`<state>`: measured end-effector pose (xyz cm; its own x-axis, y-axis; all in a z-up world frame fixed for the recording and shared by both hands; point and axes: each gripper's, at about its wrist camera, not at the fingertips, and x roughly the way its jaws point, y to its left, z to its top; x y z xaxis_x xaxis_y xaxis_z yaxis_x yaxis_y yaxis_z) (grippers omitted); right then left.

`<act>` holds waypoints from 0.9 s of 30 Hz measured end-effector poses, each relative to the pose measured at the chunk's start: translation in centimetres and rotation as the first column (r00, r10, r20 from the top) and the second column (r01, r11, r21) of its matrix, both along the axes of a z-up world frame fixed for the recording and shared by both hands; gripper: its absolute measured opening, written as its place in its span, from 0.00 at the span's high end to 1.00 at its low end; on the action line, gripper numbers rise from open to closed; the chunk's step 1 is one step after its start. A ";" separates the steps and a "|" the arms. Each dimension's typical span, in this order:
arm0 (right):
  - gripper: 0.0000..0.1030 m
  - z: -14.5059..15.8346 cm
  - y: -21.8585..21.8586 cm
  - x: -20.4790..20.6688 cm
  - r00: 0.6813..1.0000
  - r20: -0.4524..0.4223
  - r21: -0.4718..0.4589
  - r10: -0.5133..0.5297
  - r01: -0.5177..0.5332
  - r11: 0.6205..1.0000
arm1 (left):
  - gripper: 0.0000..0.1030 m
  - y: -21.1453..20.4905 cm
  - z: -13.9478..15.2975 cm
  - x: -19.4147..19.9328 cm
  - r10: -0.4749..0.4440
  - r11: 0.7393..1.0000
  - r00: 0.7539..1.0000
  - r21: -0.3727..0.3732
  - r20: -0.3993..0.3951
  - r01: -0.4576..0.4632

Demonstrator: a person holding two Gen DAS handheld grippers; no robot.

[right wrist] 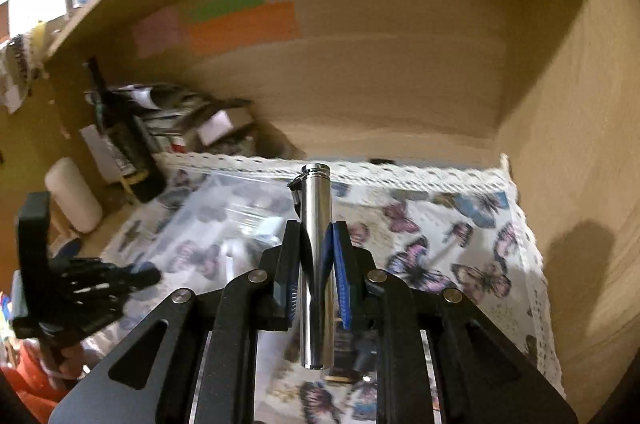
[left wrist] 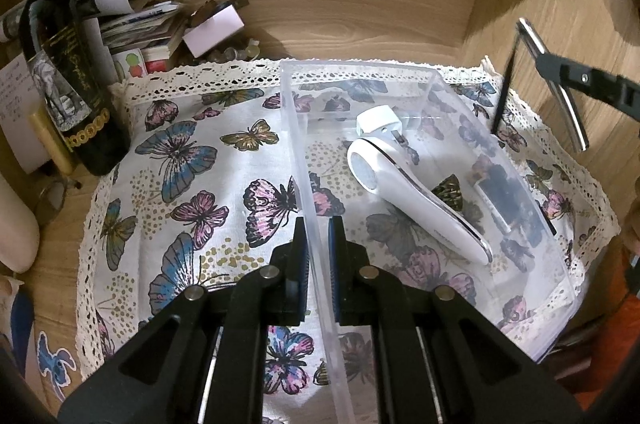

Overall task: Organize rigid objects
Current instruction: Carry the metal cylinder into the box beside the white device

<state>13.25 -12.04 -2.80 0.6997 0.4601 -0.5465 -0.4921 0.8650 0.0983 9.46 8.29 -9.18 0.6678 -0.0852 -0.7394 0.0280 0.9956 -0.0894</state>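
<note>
A wooden alcove holds a butterfly-print cloth (left wrist: 192,159), a dark bottle (left wrist: 76,95) at its left. The left gripper (left wrist: 318,244) clamps the clear plastic bin's (left wrist: 500,143) wall; a white handheld device (left wrist: 416,183) lies inside. The right gripper (right wrist: 318,248) pinches a shiny metal cylinder (right wrist: 316,264) above the cloth.

Clear, glossy plastic storage box (left wrist: 400,159), smooth-walled and see-through. Inside, a white handheld device (left wrist: 404,191) of glossy plastic with a thin chrome-like trim. Polished silver metal cylinder (right wrist: 316,264), mirror-bright. Matt white cotton-like cloth printed with butterflies (left wrist: 200,183), edged in rough openwork lace. Matt wood-grain counter (left wrist: 60,244) and shelf walls. Dark glossy glass bottle (left wrist: 76,95). Matt black plastic tool bodies with blue pads (right wrist: 340,264).
</note>
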 end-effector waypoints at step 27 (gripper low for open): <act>0.86 -6.1 7.8 3.1 0.970 -0.209 -0.224 0.125 -0.172 0.959 | 0.91 0.3 -0.2 0.0 -0.028 1.000 1.000 -0.013 0.008 0.028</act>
